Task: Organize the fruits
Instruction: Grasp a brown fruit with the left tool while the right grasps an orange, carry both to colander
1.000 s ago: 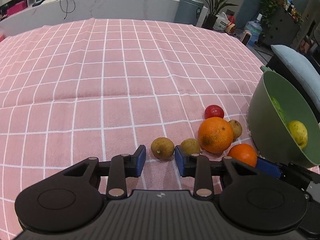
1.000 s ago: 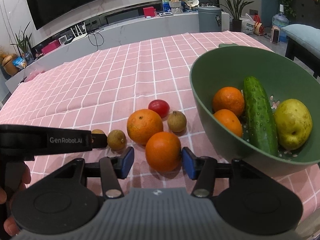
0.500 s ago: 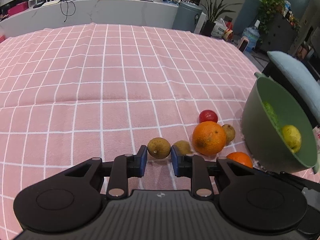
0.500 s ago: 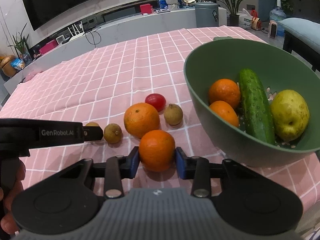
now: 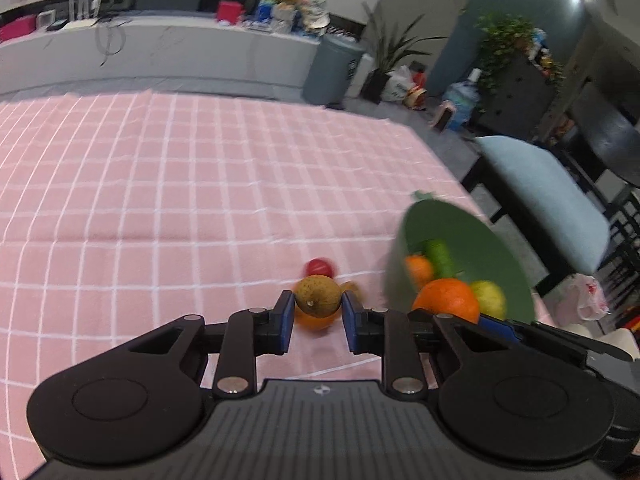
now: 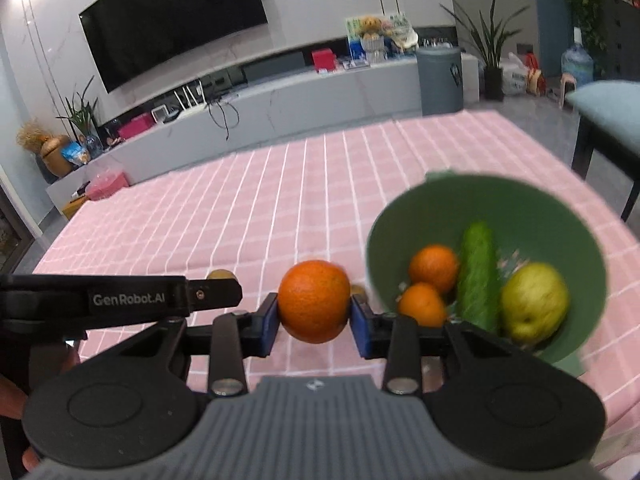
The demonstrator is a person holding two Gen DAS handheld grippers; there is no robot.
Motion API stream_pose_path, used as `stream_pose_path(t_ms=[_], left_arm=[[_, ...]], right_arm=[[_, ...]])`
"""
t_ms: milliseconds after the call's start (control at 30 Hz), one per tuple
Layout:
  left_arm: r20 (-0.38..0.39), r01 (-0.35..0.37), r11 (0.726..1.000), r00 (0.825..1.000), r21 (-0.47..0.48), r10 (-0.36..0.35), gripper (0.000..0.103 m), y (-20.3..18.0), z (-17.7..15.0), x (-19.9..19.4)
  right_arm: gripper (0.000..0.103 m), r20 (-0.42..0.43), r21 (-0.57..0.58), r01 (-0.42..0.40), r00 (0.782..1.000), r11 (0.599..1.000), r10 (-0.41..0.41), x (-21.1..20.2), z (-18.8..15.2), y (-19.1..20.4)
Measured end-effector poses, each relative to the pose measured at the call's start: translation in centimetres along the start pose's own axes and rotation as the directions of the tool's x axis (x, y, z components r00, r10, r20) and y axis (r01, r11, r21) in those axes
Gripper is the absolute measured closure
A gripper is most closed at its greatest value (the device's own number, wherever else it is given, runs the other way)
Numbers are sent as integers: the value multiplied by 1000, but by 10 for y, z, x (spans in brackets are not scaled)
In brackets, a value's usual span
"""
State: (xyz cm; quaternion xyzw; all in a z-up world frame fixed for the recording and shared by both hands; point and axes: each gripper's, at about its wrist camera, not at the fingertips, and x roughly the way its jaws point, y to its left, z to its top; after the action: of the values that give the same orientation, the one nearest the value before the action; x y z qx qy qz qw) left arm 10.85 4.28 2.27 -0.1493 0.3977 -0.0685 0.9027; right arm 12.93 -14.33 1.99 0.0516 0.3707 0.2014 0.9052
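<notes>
My left gripper (image 5: 318, 305) is shut on a small brown fruit (image 5: 318, 300) and holds it above the pink checked tablecloth (image 5: 160, 208). Under it lie a large orange (image 5: 314, 321) and a red tomato (image 5: 319, 267). My right gripper (image 6: 314, 312) is shut on an orange (image 6: 314, 301), lifted just left of the green bowl (image 6: 500, 200). The bowl holds two oranges (image 6: 434, 268), a cucumber (image 6: 476, 276) and a yellow-green pear (image 6: 534, 304). The held orange also shows in the left wrist view (image 5: 447, 300), in front of the bowl (image 5: 460, 232).
The left gripper's arm (image 6: 120, 300) crosses the left of the right wrist view. A blue-cushioned bench (image 5: 540, 196) stands beyond the table's right edge. A white plastic bag (image 5: 588, 296) lies on the floor there. A long grey counter (image 6: 260, 108) runs behind the table.
Both grippers have closed on their fruit and lifted: the left with the brown fruit, the right with the orange. Both views now sit higher above the table and nearer the bowl.
</notes>
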Motion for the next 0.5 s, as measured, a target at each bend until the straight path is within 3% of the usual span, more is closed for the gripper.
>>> stream_pose_path(t_ms=[233, 500], left_arm=[[11, 71, 994, 997, 80, -72, 75, -51, 16, 1], [-60, 122, 982, 992, 145, -114, 75, -100, 25, 26]], right_arm=[[69, 31, -42, 27, 999, 999, -26, -35, 20, -31], [69, 15, -83, 110, 994, 990, -109, -49, 32, -72]])
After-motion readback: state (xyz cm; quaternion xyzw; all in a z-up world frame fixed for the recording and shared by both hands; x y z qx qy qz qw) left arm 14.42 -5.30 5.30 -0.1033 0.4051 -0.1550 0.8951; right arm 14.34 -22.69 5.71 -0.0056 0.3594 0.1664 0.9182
